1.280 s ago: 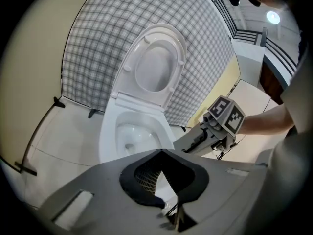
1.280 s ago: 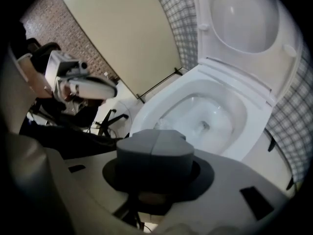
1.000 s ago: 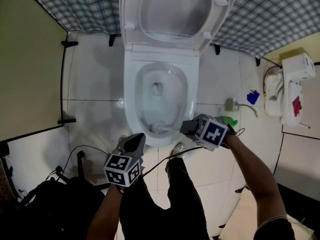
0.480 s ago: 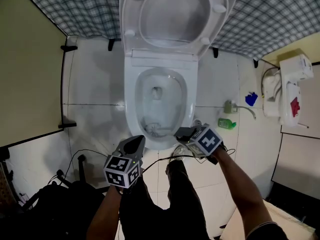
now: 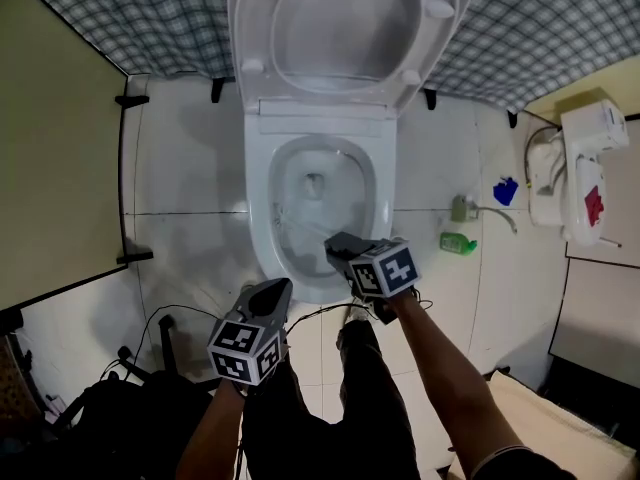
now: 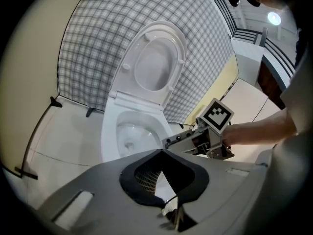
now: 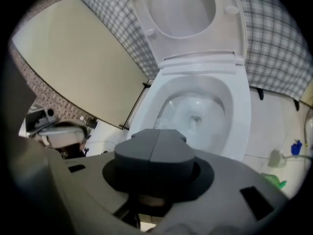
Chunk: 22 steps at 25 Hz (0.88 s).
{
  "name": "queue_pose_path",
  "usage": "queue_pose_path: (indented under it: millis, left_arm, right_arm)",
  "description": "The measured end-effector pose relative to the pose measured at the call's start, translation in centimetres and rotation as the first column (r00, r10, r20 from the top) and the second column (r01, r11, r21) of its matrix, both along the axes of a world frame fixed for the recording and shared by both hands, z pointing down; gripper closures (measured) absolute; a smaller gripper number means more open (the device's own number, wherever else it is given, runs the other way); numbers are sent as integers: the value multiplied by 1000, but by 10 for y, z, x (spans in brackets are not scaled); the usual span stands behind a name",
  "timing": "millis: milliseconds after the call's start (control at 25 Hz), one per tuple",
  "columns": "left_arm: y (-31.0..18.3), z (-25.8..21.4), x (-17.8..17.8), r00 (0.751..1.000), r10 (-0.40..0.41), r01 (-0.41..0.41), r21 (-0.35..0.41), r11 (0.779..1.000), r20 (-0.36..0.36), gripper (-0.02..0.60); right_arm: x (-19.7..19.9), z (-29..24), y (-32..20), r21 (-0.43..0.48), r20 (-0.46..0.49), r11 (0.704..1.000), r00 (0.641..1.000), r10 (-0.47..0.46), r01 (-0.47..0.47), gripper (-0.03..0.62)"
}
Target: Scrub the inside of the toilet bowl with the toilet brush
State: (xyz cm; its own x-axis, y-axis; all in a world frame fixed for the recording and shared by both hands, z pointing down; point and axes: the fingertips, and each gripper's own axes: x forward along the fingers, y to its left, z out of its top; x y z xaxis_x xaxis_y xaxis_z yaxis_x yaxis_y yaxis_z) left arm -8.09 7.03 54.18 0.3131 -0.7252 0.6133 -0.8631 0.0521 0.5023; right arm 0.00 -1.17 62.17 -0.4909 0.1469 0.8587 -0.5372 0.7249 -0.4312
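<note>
The white toilet [image 5: 262,208] stands with lid and seat raised against the checked wall. My right gripper [image 5: 335,243] reaches over the bowl's front right rim, its jaws together on the toilet brush. The handle is hidden under the jaws. The white bristle head [image 7: 164,122] shows just past my right gripper [image 7: 157,133], low on the bowl's left inner wall. The drain hole [image 7: 195,119] lies beyond it. My left gripper [image 5: 272,288] hangs in front of the bowl, shut and empty. From the left gripper view the right gripper [image 6: 171,141] pokes in over the rim.
A green bottle [image 5: 458,242], a wall valve [image 5: 462,209] and a blue object [image 5: 506,192] sit on the floor at the right. A white fixture [image 5: 585,163] is farther right. A beige partition [image 5: 50,148] closes the left. Cables [image 5: 170,308] and a black bag [image 5: 90,408] lie near left.
My right gripper has swung left, from beside the bowl's right rim to over its front. The brush head has swept left inside the bowl. The left gripper has stayed put.
</note>
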Motion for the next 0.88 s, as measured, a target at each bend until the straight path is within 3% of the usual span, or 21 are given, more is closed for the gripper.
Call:
queue_pose_path:
  millis: [160,360,640,880]
  left_arm:
    - [-4,0,-4,1000,9,-9,-2,1000,9,571]
    - [-4,2,-12,1000,13,-13,-8,1000,20,571]
    - [-7,7,-7,999,41,-41,-21,999,20,571]
    - [-14,4,7,998,67,-67,-18,998,15,571]
  right_arm:
    - [-22,6,-35,34,83,975,973,214,-217,427]
    - [-38,8,-67,166,106,924,938,331,-345,430]
    - [-9,10,-93,188,117,824,845,522,-535,431]
    - [33,7,-105,188,88,691,713,696,-698,431]
